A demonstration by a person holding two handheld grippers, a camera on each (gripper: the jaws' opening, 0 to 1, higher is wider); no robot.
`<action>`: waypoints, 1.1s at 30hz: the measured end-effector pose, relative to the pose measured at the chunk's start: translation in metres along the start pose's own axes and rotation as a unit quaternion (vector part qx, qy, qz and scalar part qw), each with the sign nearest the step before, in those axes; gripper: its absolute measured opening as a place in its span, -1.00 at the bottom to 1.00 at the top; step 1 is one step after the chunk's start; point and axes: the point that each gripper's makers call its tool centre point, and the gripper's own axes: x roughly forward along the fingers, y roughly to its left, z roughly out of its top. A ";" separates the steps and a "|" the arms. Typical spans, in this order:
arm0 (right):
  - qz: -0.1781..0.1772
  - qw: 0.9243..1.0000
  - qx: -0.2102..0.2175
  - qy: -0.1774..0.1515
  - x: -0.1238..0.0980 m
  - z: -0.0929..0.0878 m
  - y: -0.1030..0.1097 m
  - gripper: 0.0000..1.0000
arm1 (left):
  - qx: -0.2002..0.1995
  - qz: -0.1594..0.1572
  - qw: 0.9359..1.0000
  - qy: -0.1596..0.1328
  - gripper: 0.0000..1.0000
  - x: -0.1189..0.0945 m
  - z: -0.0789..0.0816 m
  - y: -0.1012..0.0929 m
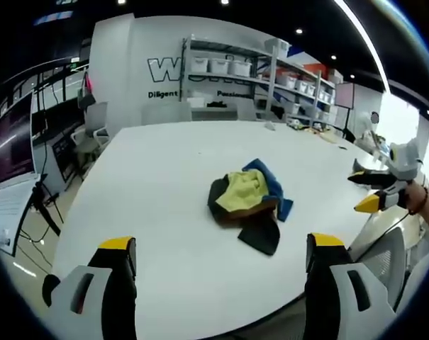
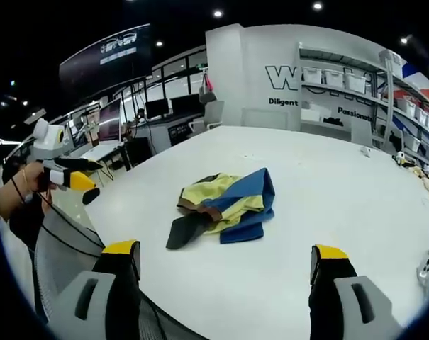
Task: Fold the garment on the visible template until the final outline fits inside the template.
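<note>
A crumpled garment (image 1: 248,204) in yellow, blue, brown and black lies bunched in the middle of the white table (image 1: 164,184). In the right gripper view the garment (image 2: 225,205) has a black part sticking out toward me. My left gripper (image 1: 221,244) is open above the near table edge, well short of the cloth. My right gripper (image 2: 225,251) is also open, with nothing between its jaws. A hand holds the right gripper (image 1: 359,191) off the table's right side. The left gripper (image 2: 92,180) hangs beyond the table's left edge.
Shelves with white bins (image 1: 235,67) stand against the back wall. Desks with monitors (image 1: 15,134) line the left side. Mesh chairs (image 1: 384,255) (image 2: 65,248) stand close to the table edge. Small items (image 1: 299,122) lie at the table's far end.
</note>
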 end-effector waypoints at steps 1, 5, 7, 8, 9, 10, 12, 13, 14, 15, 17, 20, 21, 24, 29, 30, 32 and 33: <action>-0.001 1.000 -0.002 0.000 0.000 0.000 -0.001 0.98 | -0.001 0.002 1.000 0.001 0.94 0.000 0.000 0.001; -0.003 1.000 -0.004 0.000 0.001 0.000 -0.002 0.96 | -0.006 0.002 1.000 -0.008 0.94 -0.001 0.003 0.003; -0.002 1.000 -0.004 0.001 0.001 -0.001 -0.002 0.96 | -0.007 0.004 1.000 -0.002 0.94 -0.001 0.001 0.005; -0.002 1.000 -0.005 0.001 0.001 -0.001 -0.002 0.96 | -0.007 0.007 1.000 0.002 0.93 -0.001 0.000 0.006; -0.002 1.000 -0.007 0.002 0.001 -0.001 -0.002 0.95 | -0.006 0.009 1.000 0.004 0.92 -0.001 -0.001 0.008; -0.005 1.000 -0.008 0.000 0.001 0.000 -0.003 0.95 | -0.007 0.009 1.000 0.005 0.91 -0.001 -0.002 0.008; -0.006 1.000 -0.010 -0.005 0.001 0.002 -0.004 0.94 | -0.008 0.009 1.000 0.004 0.92 -0.002 -0.002 0.008; -0.006 1.000 -0.013 -0.007 0.001 0.003 -0.004 0.92 | -0.008 0.008 1.000 0.003 0.91 -0.002 -0.001 0.008; -0.007 1.000 -0.015 -0.008 0.001 0.003 -0.005 0.92 | -0.005 0.008 1.000 0.004 0.91 -0.002 -0.002 0.008; -0.009 1.000 -0.018 -0.007 0.001 0.003 -0.005 0.91 | -0.003 0.008 1.000 0.006 0.91 -0.002 -0.002 0.008; -0.009 1.000 -0.020 -0.007 0.001 0.003 -0.006 0.91 | -0.002 0.008 1.000 0.004 0.91 -0.002 -0.001 0.008; -0.009 1.000 -0.022 -0.009 0.000 0.004 -0.006 0.89 | -0.001 0.008 1.000 0.005 0.90 -0.001 -0.001 0.009; -0.009 1.000 -0.024 -0.010 0.000 0.005 -0.006 0.89 | 0.000 0.008 1.000 0.006 0.90 -0.001 -0.001 0.009; -0.007 1.000 -0.025 -0.009 0.001 0.004 -0.006 0.88 | -0.001 0.008 1.000 0.006 0.89 0.000 -0.001 0.009; -0.007 0.999 -0.032 -0.006 0.003 0.002 -0.005 0.85 | 0.002 0.007 1.000 0.001 0.89 0.001 0.001 0.008; -0.007 0.999 -0.032 -0.006 0.003 0.002 -0.005 0.86 | 0.007 0.008 1.000 -0.001 0.90 0.001 0.002 0.007; -0.006 0.999 -0.031 -0.006 0.003 0.002 -0.004 0.87 | 0.010 0.011 1.000 -0.004 0.90 0.001 0.003 0.008; -0.006 0.999 -0.031 -0.005 0.004 0.001 -0.004 0.87 | 0.009 0.010 1.000 -0.003 0.90 0.002 0.003 0.008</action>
